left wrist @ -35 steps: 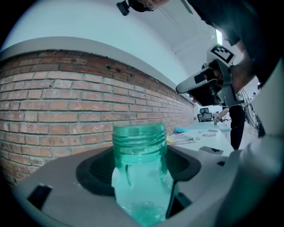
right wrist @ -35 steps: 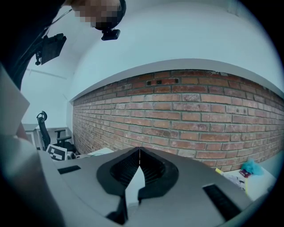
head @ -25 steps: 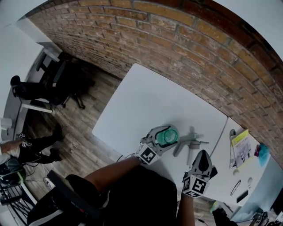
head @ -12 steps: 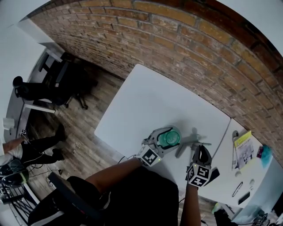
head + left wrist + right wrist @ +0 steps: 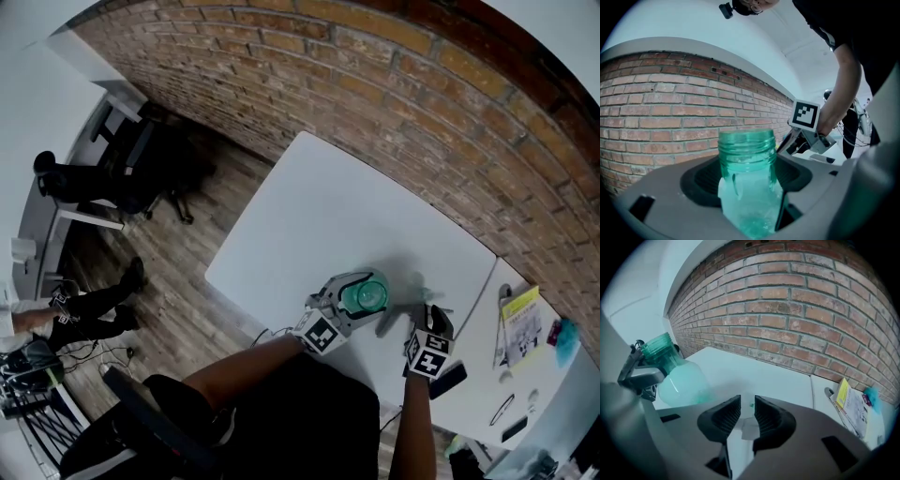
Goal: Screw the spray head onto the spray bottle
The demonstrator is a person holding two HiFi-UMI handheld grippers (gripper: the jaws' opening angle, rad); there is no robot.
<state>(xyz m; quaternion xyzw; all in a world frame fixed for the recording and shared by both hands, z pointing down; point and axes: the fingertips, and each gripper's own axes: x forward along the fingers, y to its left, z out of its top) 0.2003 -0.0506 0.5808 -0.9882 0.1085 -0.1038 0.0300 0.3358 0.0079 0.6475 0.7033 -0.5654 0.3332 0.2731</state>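
Spray bottle [image 5: 747,154] is held upright on the white table [image 5: 319,216], clamped in the left gripper [image 5: 356,289], its threaded neck bare. The right gripper [image 5: 747,408], jaws just opening, straddles the spray head [image 5: 746,430] without gripping it. Pickup and screwing seem left.

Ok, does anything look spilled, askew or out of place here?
Nothing stands out. The green spray bottle sits uncapped in the left claw, with no spill on the white table. The right claw has just been opening its jaws; a pale piece, likely the spray head, shows between them, ungripped.
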